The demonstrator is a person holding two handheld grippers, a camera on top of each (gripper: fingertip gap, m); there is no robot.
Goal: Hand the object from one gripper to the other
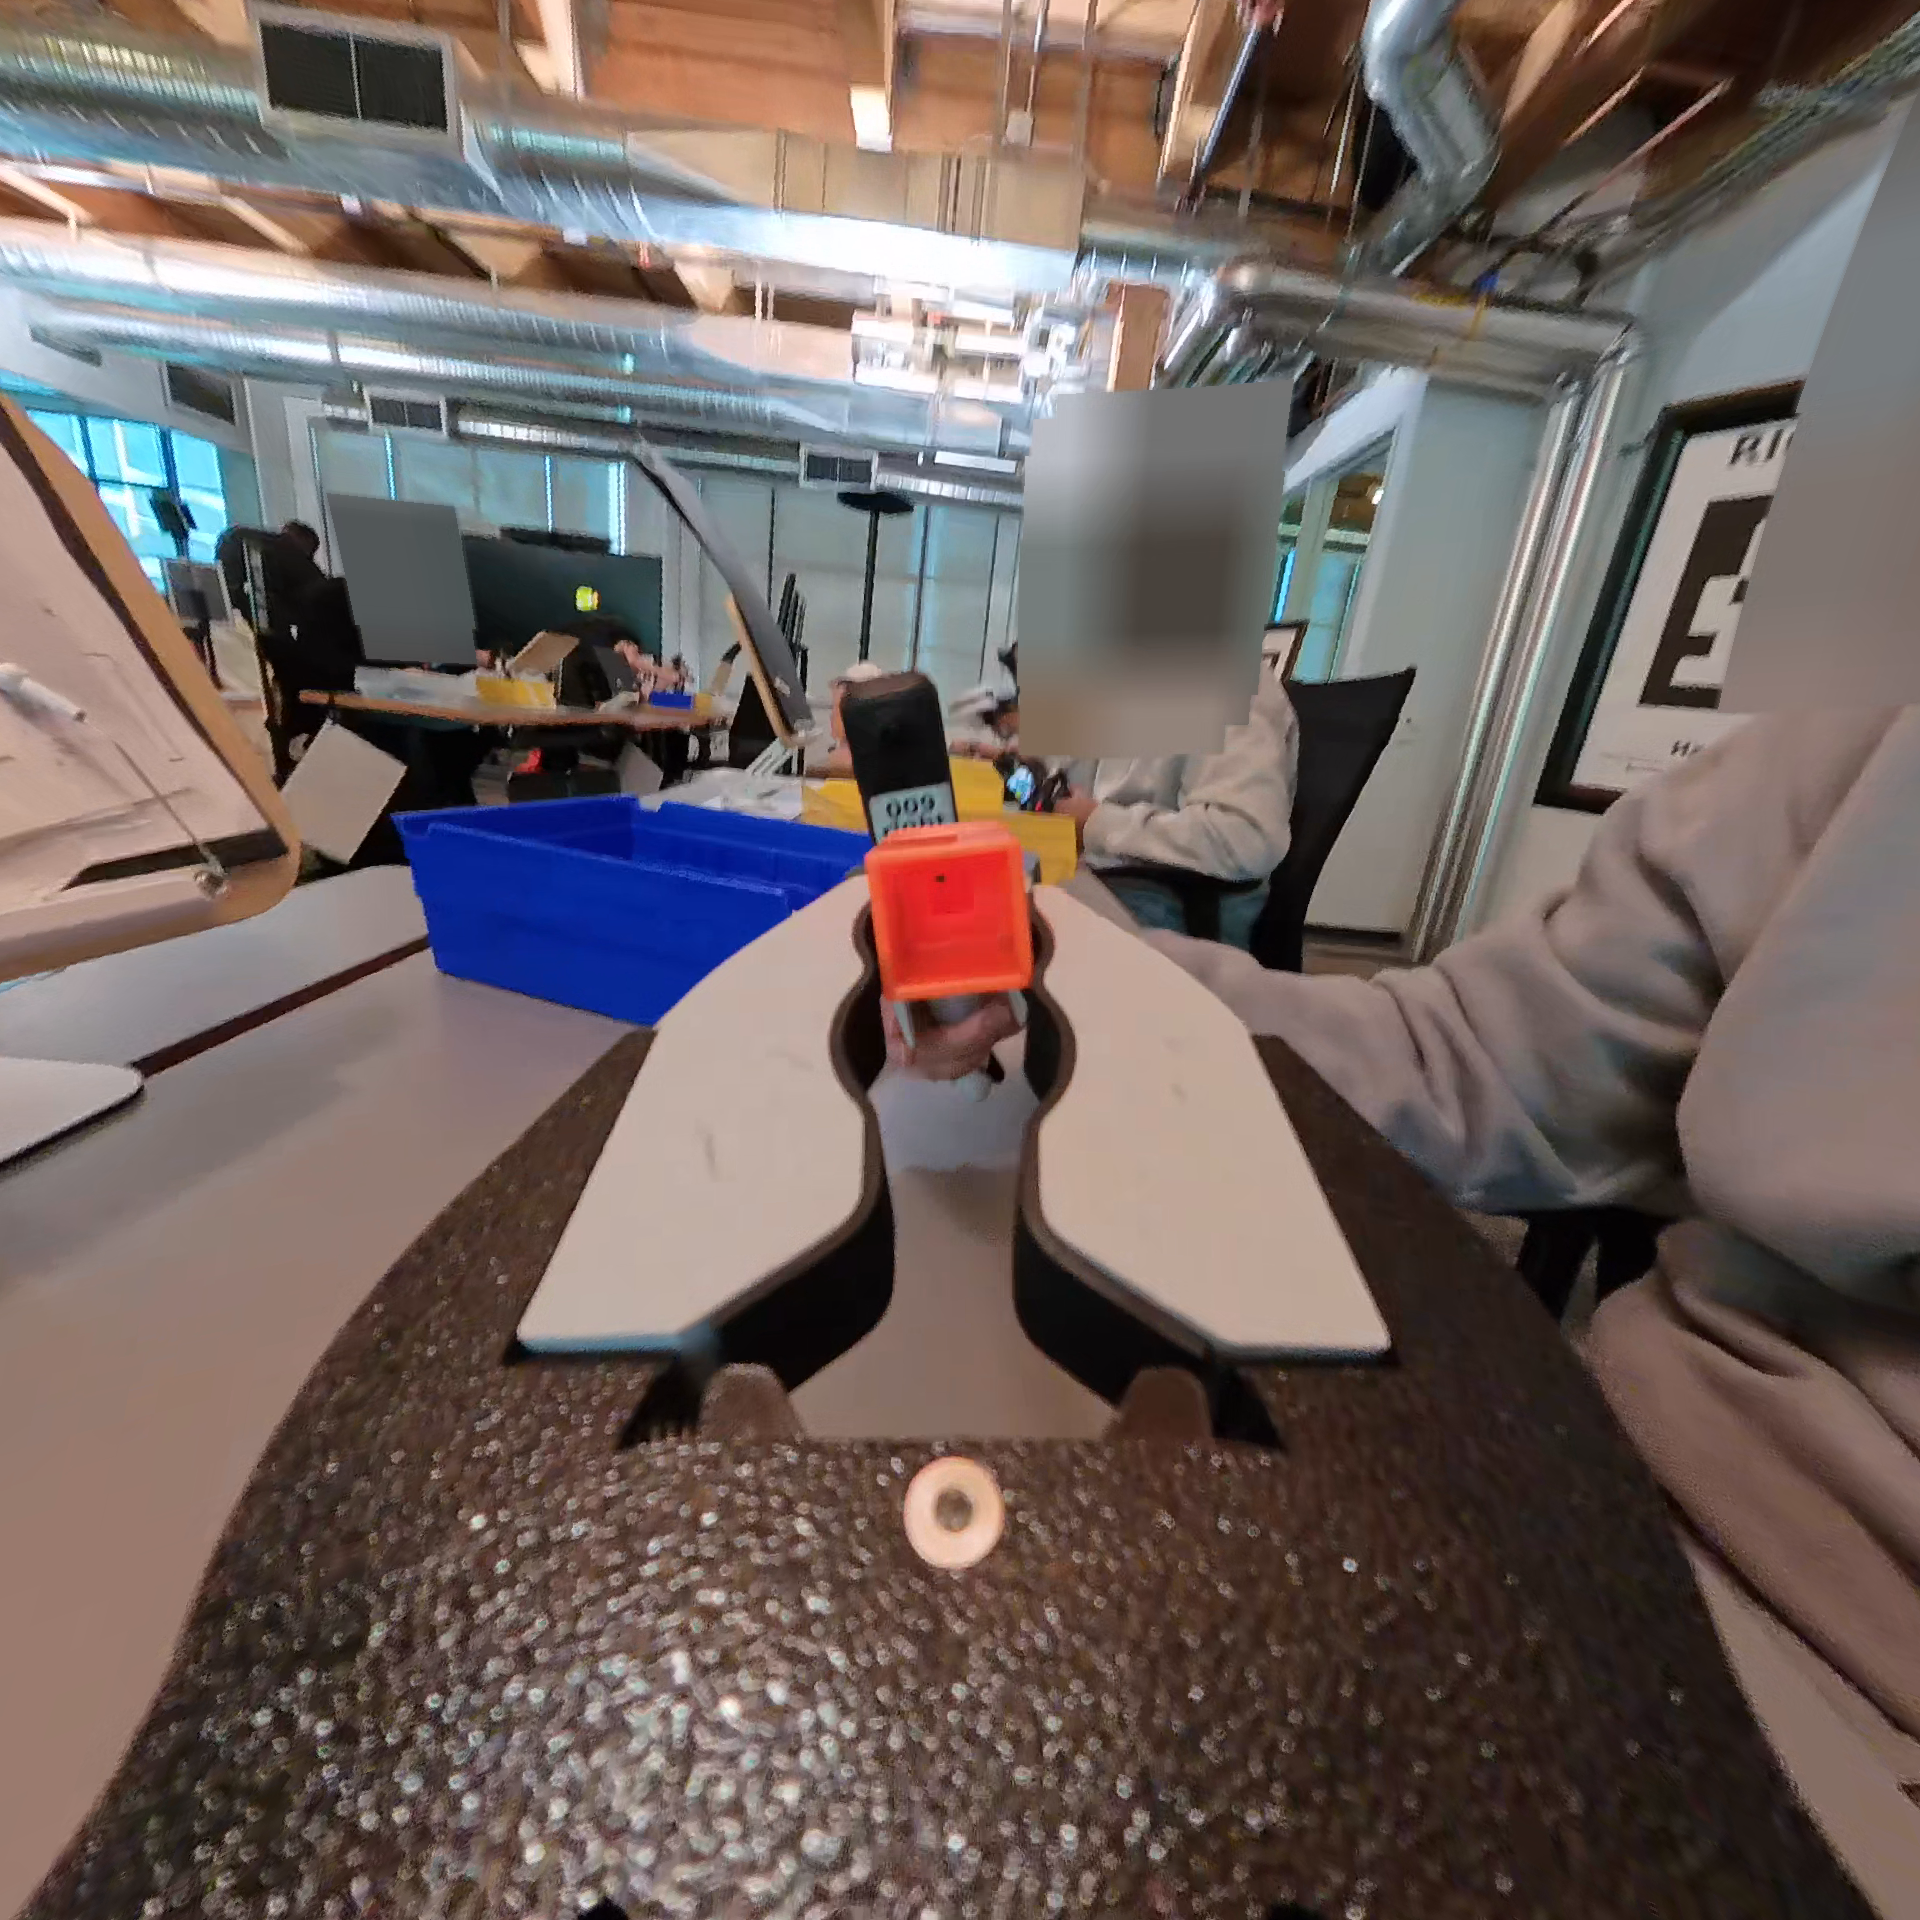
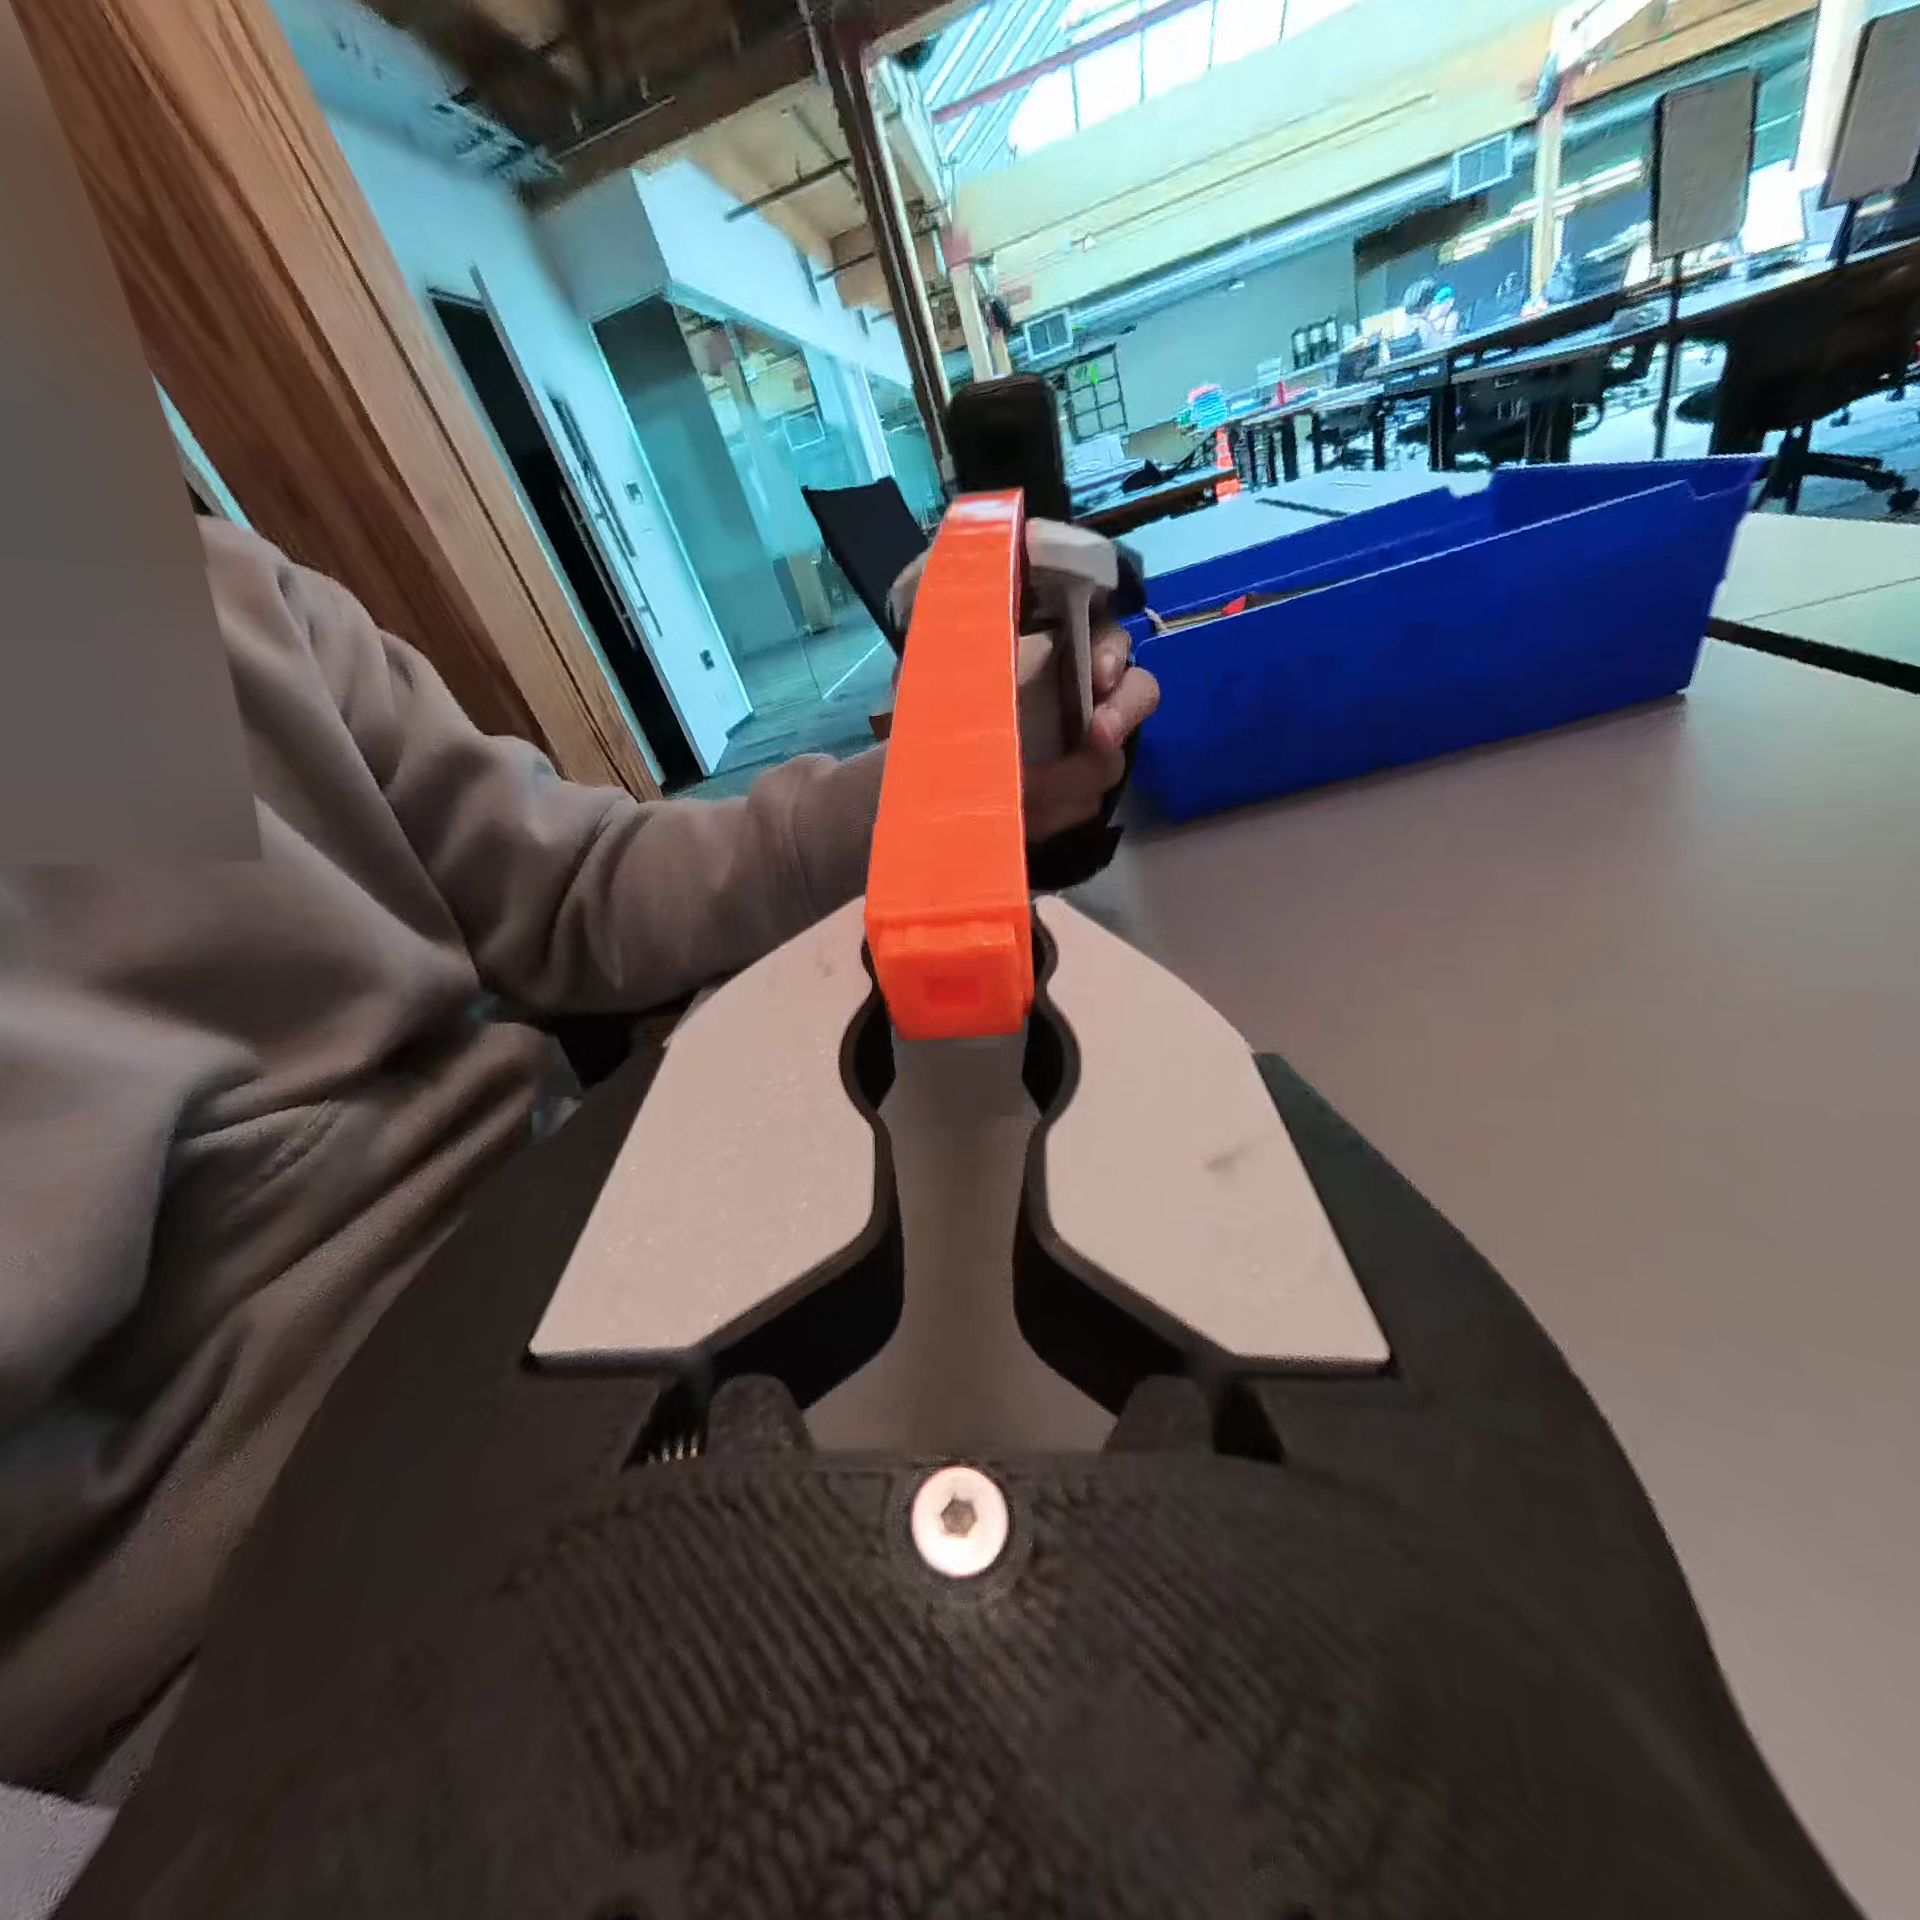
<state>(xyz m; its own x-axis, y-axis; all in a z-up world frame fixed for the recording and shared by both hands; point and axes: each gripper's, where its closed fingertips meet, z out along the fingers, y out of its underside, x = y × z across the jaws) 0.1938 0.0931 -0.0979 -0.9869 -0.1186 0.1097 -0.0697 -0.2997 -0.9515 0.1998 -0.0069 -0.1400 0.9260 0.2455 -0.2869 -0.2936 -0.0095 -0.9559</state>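
The bar (image 2: 951,727) is off the worktop (image 2: 1507,987), in the air on the near side of the bin (image 2: 1455,644), spanning the two tools. The right hand-held gripper (image 2: 951,966) has its jaws narrowed onto one end of the bar. The left hand-held gripper (image 1: 949,914) has its jaws narrowed onto the opposite end, seen end-on in the left wrist view. Both appear to be in contact, but the pictures do not show which one carries the load. Treat this as the exchange point of the handover. Hold both tools steady and in line with the bar's long axis, since any twist between them will lever the bar out of the tips. Confirm that the receiving jaws bear squarely on two opposite faces before you relax the giving jaws. Open one side only, and open it fully. Then draw that tool straight back along the bar, not sideways. Keep the bar over the worktop, so that a slip costs little.
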